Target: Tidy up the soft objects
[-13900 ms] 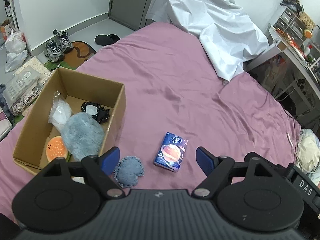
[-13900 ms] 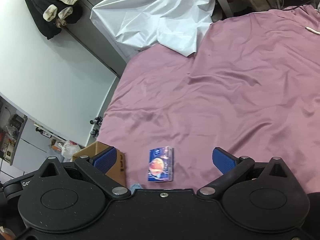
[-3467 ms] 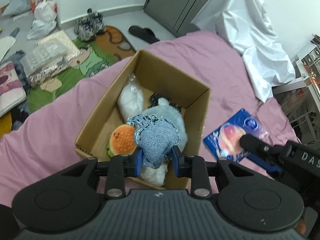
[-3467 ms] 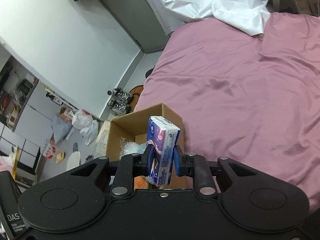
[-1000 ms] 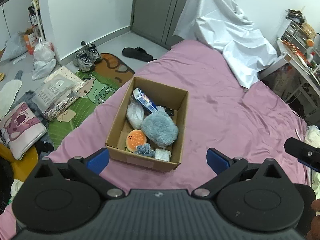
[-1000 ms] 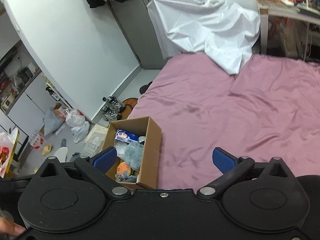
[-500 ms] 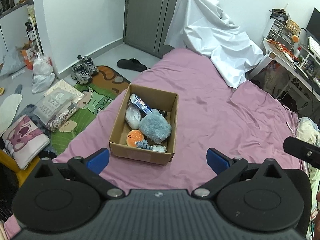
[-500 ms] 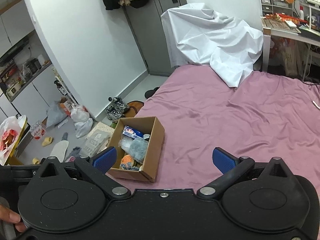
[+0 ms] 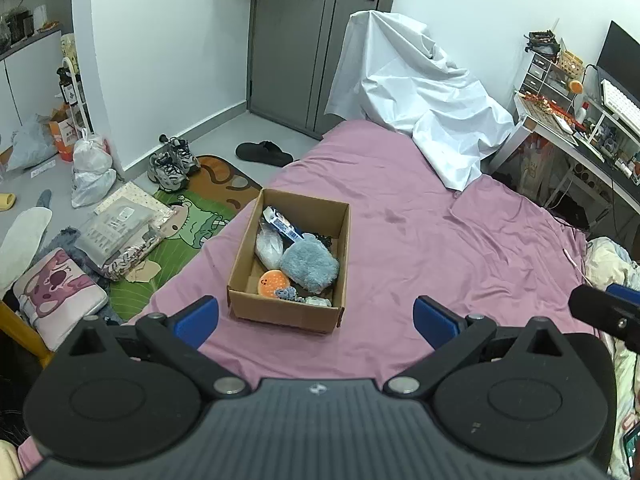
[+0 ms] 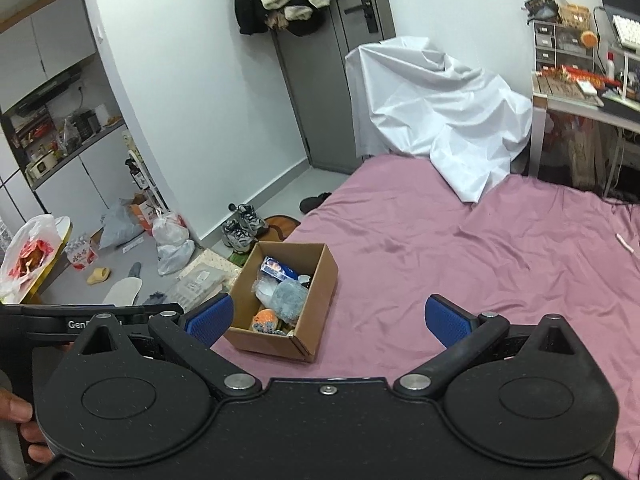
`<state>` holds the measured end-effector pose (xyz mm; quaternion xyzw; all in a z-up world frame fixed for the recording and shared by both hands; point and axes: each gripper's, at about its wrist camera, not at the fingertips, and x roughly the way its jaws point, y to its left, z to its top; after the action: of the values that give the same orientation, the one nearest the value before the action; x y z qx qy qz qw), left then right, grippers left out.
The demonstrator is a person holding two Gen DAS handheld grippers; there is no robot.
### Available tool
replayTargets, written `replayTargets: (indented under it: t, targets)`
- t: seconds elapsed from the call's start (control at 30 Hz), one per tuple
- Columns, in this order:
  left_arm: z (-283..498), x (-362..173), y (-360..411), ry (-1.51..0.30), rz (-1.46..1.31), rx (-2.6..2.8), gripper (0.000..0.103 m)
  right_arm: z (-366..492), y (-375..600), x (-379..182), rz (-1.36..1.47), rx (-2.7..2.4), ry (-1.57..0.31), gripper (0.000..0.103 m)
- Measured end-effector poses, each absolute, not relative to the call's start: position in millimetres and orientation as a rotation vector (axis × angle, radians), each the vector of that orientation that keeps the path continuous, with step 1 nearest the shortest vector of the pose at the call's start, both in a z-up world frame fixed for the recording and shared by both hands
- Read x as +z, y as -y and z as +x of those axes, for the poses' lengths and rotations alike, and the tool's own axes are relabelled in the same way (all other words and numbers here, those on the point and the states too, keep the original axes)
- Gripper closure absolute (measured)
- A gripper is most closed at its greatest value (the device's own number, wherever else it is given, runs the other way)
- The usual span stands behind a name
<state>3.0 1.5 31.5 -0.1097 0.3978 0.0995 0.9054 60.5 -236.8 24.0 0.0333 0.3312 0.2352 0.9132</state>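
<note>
A cardboard box [image 9: 290,314] stands on the pink bed near its left edge; it also shows in the right wrist view [image 10: 320,280]. Inside lie a grey-blue fluffy plush [image 9: 310,266], an orange burger toy [image 9: 273,283], a small denim heart [image 9: 286,293], a blue tissue pack [image 9: 280,222] and a clear bag [image 9: 269,248]. My left gripper [image 9: 316,318] is open and empty, high above and back from the box. My right gripper [image 10: 328,318] is open and empty, also well back from it.
The pink bedsheet [image 9: 440,248] spreads to the right of the box. A white cover [image 9: 420,96] drapes over something at the bed's far end. Shoes [image 9: 172,164], bags and a green mat [image 9: 176,232] lie on the floor left. A desk [image 9: 580,136] stands at right.
Both grippers have pulled further back and up from the box, so it looks smaller. Earlier they dropped the denim heart and the tissue pack into it.
</note>
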Motion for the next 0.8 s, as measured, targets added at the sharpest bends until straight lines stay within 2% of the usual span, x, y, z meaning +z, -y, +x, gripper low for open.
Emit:
replayTargets:
  t: [0.8]
  targets:
    - [-22.9, 49.5, 13.0, -0.780, -0.194, 0.185, 0.000, 40.2, 243.1, 30.8, 0.059, 0.464, -0.653, 0.000]
